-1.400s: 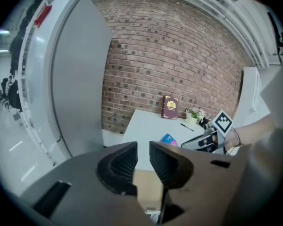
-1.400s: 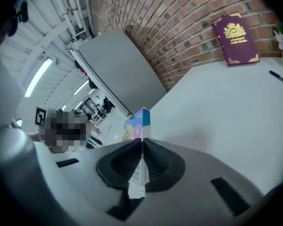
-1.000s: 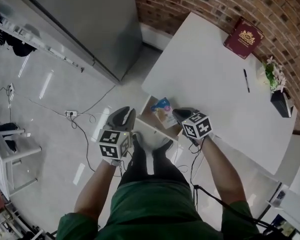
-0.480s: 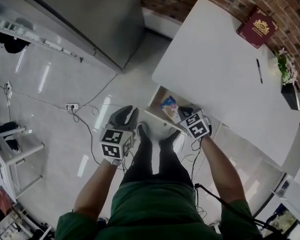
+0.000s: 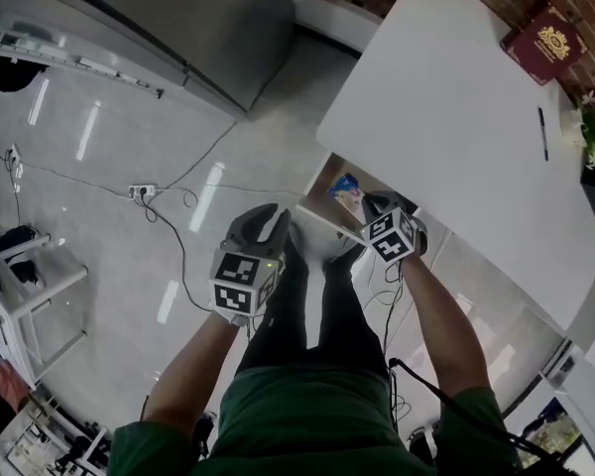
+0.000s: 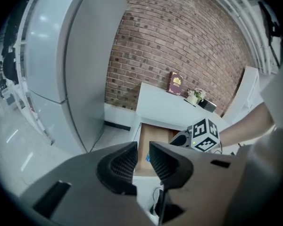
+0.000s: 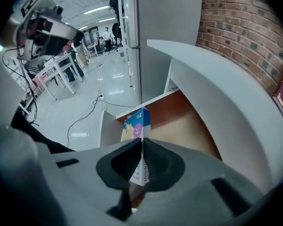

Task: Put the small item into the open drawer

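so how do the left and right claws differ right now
The left claw is open, with nothing between its jaws; the right claw is shut on a small blue packet. The right claw hangs over the open drawer; the left claw is over the floor, beside the drawer's front. Both point downward.

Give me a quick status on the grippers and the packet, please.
Left gripper open, empty, left of the drawer front. Right gripper shut on small packet, above open drawer. Nothing seen in the way.
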Tool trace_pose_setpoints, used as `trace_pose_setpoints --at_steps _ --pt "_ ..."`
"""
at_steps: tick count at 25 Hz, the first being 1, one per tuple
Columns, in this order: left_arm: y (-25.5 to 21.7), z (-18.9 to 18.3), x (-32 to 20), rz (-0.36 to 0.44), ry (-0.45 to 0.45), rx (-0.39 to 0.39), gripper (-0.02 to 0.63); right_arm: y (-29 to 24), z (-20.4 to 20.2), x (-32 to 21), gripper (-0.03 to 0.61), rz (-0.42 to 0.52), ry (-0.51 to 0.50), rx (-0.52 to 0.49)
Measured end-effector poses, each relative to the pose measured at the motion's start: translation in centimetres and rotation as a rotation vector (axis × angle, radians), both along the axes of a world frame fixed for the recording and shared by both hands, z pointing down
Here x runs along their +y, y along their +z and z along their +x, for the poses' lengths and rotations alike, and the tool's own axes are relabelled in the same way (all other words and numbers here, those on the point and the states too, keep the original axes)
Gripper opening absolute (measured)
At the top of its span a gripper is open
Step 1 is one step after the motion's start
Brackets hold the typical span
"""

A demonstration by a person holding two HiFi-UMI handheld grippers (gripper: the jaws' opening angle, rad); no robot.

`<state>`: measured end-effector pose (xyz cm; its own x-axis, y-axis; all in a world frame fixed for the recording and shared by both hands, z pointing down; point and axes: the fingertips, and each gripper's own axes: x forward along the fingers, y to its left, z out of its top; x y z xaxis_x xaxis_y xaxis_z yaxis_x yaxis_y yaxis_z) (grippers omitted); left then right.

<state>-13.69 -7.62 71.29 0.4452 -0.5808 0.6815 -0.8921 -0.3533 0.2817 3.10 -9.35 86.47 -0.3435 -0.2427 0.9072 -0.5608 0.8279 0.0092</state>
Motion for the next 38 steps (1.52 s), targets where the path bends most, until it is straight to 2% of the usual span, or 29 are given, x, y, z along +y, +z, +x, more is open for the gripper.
trace_pose_setpoints --at_steps 13,19,24,26,28,34,38 --pt "5.1 -2.5 0.2 -0.031 -0.062 0.003 0.072 7.9 -0.7 -1.0 0.020 -0.019 -0.094 0.081" --pt "5.9 -2.8 0.5 -0.037 -0.043 -0.008 0.072 10.2 -1.1 -1.0 0.029 -0.050 -0.082 0.081" --pt "6.0 -2.6 -0.2 -0.010 -0.065 0.018 0.072 11.3 -1.2 -1.0 0.050 -0.086 -0.020 0.079" --pt "6.0 -2.3 -0.3 -0.012 -0.066 0.022 0.072 11.1 -1.0 -0.8 0.104 -0.086 0.002 0.078" --pt "5.7 -1.9 -0.4 -0.008 -0.058 0.024 0.072 10.3 -0.9 -0.8 0.106 -0.072 0.025 0.070" --pt "4.0 -0.9 -1.8 0.031 -0.039 0.023 0.072 6.2 -1.9 -0.7 0.065 -0.003 0.110 -0.021" --pt "2.1 -0.4 -3.1 0.069 -0.027 0.008 0.072 1.7 -3.7 -0.4 0.028 0.062 0.151 -0.121"
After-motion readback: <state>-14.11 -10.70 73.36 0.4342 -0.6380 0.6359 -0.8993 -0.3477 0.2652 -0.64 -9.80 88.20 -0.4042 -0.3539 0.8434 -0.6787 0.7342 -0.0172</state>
